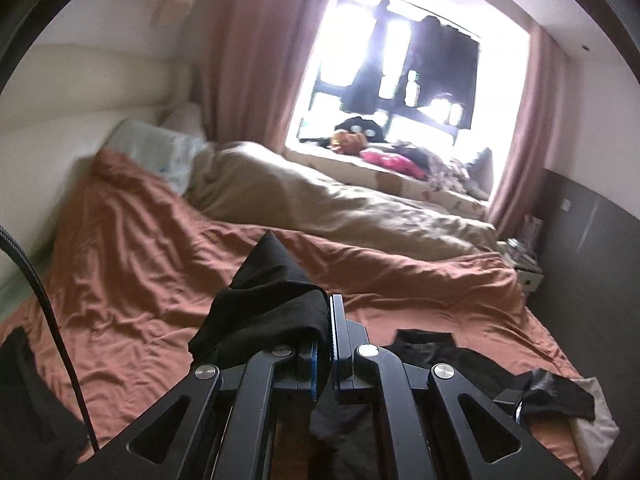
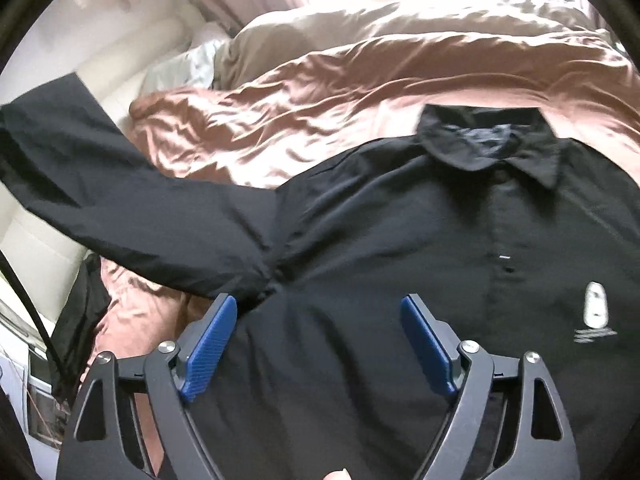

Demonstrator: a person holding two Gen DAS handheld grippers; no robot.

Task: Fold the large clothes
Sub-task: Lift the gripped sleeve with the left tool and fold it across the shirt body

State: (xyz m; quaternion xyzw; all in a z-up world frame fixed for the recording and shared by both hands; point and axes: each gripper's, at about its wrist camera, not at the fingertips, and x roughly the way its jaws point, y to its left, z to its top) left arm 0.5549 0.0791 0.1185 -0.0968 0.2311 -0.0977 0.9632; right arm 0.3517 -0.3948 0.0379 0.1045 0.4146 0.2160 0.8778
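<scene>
Your left hand-held gripper (image 1: 325, 344) is pinching a bunched fold of the black shirt (image 2: 400, 240), its jaws clamped together on the fabric and lifting it above the rust-coloured bedspread (image 1: 152, 248). Your right hand-held gripper (image 2: 316, 344) is hovering with its blue pads (image 2: 208, 348) spread wide apart over the shirt's front, which is lying collar-up on the bed, one sleeve (image 2: 120, 208) stretching out to the left.

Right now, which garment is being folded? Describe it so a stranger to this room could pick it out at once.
Start at the bed with the rust-brown cover. On its near part lies a black shirt, front up, collar toward the window. Unlike the dark clothes hanging at the window, it has a small white print on the chest, and the left tongs hold its sleeve lifted.
</scene>
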